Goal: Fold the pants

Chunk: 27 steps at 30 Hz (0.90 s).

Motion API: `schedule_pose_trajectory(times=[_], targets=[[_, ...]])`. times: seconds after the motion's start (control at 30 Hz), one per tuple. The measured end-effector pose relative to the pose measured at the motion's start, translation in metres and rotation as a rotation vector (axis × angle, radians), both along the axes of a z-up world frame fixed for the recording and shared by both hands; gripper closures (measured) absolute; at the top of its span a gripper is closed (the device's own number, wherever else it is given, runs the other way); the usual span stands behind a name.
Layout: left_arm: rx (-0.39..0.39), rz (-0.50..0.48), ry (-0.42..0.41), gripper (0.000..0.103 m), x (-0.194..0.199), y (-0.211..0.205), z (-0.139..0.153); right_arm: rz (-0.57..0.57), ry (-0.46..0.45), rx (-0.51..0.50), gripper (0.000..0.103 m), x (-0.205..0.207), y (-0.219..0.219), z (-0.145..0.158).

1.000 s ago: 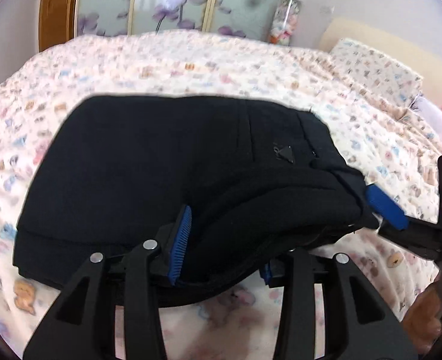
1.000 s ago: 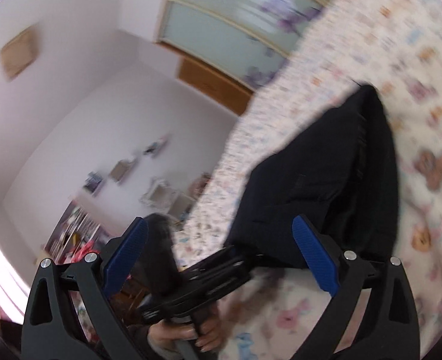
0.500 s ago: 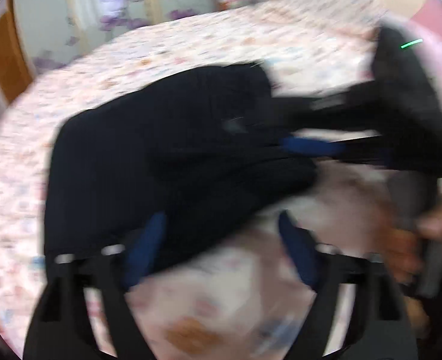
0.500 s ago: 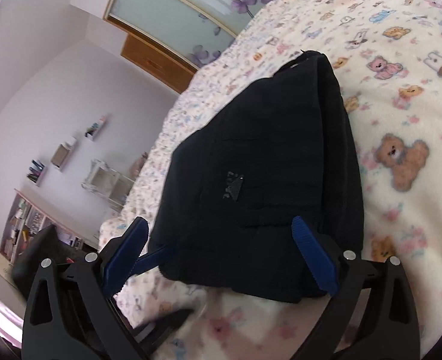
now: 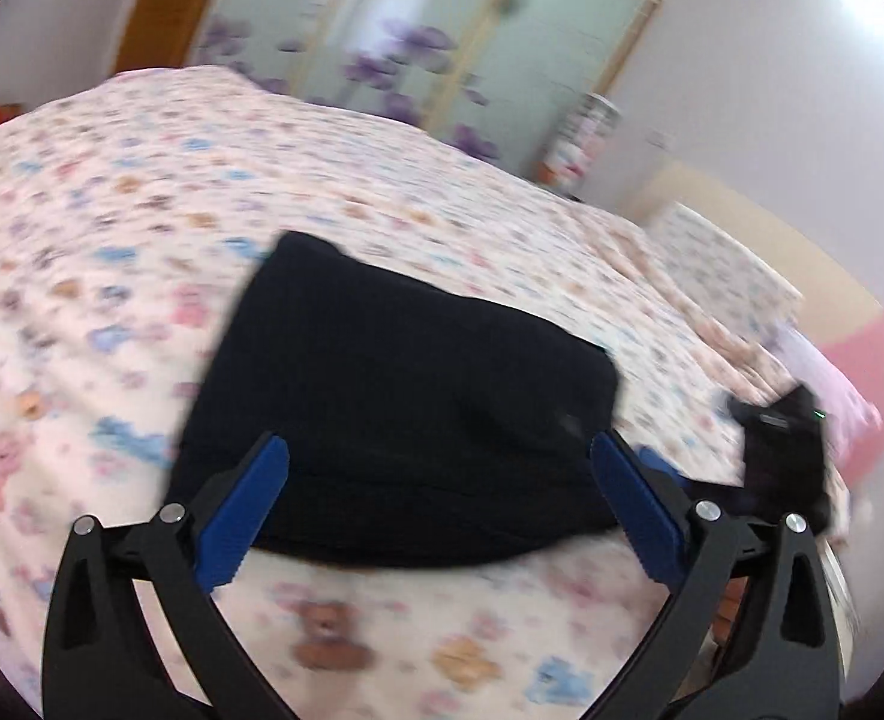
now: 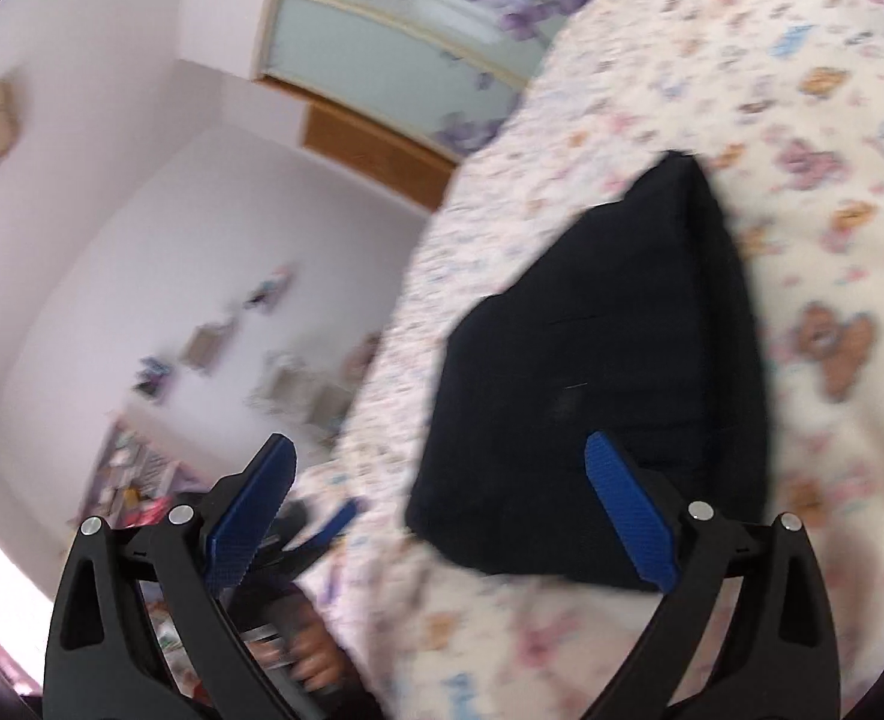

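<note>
The black pants [image 5: 400,408] lie folded in a compact stack on the bed. They also show in the right wrist view [image 6: 598,396]. My left gripper [image 5: 439,498] is open and empty, just in front of the stack's near edge. My right gripper [image 6: 439,498] is open and empty, drawn back from the stack's near left corner. The right gripper's body [image 5: 784,450] shows at the right in the left wrist view. The left gripper's blue fingertip [image 6: 337,519] shows low in the right wrist view.
The bed has a cream sheet with a teddy-bear print [image 5: 142,192]. A pillow [image 5: 724,264] lies at the far right. A wardrobe with frosted floral doors [image 5: 418,42] stands behind the bed. Shelves and clutter [image 6: 142,468] stand off the bed's left side.
My left gripper let go of the pants and opened wide. Both grippers pulled back from the folded stack, which now rests flat on the bed.
</note>
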State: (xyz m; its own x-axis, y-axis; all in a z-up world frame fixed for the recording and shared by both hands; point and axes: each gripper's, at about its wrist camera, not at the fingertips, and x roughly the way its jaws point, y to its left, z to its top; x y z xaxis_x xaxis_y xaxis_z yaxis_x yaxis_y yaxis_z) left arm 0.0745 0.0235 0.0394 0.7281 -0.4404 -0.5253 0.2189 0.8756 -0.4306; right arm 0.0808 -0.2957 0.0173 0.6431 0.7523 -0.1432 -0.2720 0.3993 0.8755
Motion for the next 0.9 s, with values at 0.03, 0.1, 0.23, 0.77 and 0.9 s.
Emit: schedule_pose_trajectory(times=[0.03,0.1,0.23,0.77,0.9], targets=[[0.011,0.025,0.004,0.002,0.003,0.001,-0.003,0.026,-0.011,0.0,0.003,0.001,0.007,0.003],[0.057,0.067,0.002,0.002,0.01,-0.002,-0.005,0.06,-0.029,-0.031,0.003,0.006,0.02,0.008],[0.28,0.143,-0.047,0.002,0.017,-0.021,-0.014,0.044,0.074,-0.257,0.001,0.021,0.045,-0.005],[0.469,0.152,-0.04,0.002,0.03,-0.036,-0.029,0.047,-0.022,-0.099,0.001,0.006,0.023,0.008],[0.46,0.159,-0.047,0.002,0.034,-0.04,-0.027,0.017,0.12,-0.194,0.001,0.022,0.028,-0.019]])
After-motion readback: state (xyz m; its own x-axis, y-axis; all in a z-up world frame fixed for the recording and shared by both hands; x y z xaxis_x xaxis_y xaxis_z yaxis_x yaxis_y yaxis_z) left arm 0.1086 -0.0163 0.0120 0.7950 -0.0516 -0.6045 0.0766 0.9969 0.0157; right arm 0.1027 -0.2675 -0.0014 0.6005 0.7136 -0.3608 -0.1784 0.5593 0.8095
